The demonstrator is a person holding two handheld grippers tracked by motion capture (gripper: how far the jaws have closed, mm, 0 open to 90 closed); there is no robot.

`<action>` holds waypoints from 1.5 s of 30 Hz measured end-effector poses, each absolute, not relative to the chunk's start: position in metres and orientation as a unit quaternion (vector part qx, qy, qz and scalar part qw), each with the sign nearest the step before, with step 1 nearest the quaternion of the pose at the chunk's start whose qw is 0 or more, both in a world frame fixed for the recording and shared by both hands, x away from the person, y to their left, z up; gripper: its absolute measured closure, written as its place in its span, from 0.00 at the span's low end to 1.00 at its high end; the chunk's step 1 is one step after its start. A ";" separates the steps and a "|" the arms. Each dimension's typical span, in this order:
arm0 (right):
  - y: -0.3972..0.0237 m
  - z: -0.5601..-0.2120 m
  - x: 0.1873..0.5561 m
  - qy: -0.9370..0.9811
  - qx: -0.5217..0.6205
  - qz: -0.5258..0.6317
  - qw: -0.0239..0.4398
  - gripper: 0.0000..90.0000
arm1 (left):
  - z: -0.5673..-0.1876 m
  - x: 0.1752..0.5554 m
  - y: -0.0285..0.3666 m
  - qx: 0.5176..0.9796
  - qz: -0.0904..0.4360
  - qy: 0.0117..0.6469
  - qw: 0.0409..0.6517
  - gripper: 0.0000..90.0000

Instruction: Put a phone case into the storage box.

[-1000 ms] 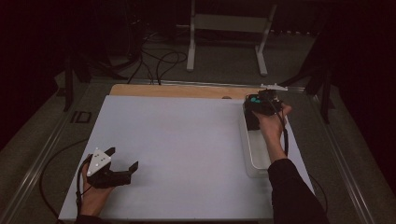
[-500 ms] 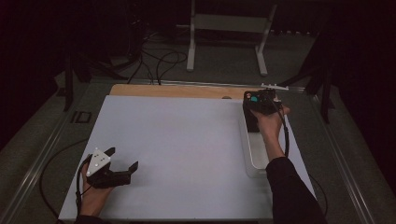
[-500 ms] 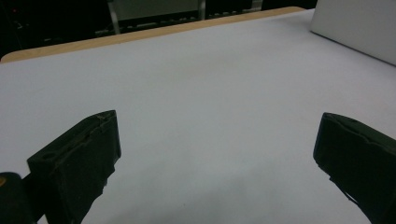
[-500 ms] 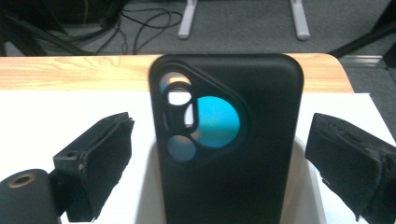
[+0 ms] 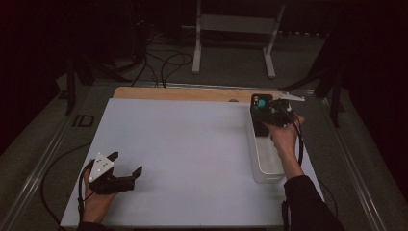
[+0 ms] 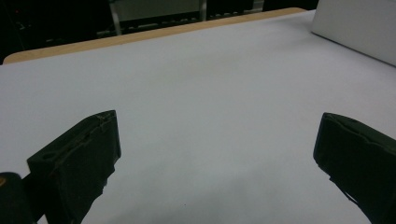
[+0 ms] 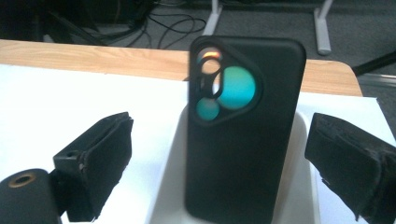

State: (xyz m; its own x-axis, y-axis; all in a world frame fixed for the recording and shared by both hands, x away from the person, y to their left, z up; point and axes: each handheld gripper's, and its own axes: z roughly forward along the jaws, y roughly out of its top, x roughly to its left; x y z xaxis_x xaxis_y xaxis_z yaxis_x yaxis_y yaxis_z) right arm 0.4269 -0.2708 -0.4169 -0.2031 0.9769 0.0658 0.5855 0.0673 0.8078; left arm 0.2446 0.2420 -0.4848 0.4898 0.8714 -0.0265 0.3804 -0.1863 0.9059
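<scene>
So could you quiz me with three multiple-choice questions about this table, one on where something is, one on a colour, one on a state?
1. Where does the phone case stand?
A. In the white tray at the table's right side
B. On the floor
C. Beside the left gripper

2. What colour is the phone case?
A. Red
B. Black
C. Yellow

3. How do the right gripper's jaws stand?
A. Clamped on the case
B. Shut and empty
C. Open, one on either side of the case

Answers:
1 A, its foot sits inside the tray.
2 B, it is black all over, with a camera cut-out.
3 C, gaps show on both sides of the case.
</scene>
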 end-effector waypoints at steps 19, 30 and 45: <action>-0.263 -0.424 0.324 0.732 0.452 0.444 0.251 0.09 | -0.482 0.244 0.241 0.727 0.255 0.432 0.469 0.01; -0.270 -0.446 0.281 0.731 0.402 0.494 0.244 0.09 | -0.478 0.240 0.244 0.726 0.250 0.426 0.478 0.01; -0.276 -0.465 0.249 0.725 0.345 0.544 0.245 0.09 | -0.474 0.234 0.244 0.726 0.245 0.399 0.504 0.00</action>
State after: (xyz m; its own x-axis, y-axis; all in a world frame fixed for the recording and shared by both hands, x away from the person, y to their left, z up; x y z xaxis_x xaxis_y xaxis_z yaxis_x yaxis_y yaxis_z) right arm 0.2493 -0.2760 -0.4646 -0.6425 0.7660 0.0195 0.2333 0.1713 0.9572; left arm 0.2335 0.2438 -0.4742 0.5615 0.8261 -0.0474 0.3327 -0.1729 0.9270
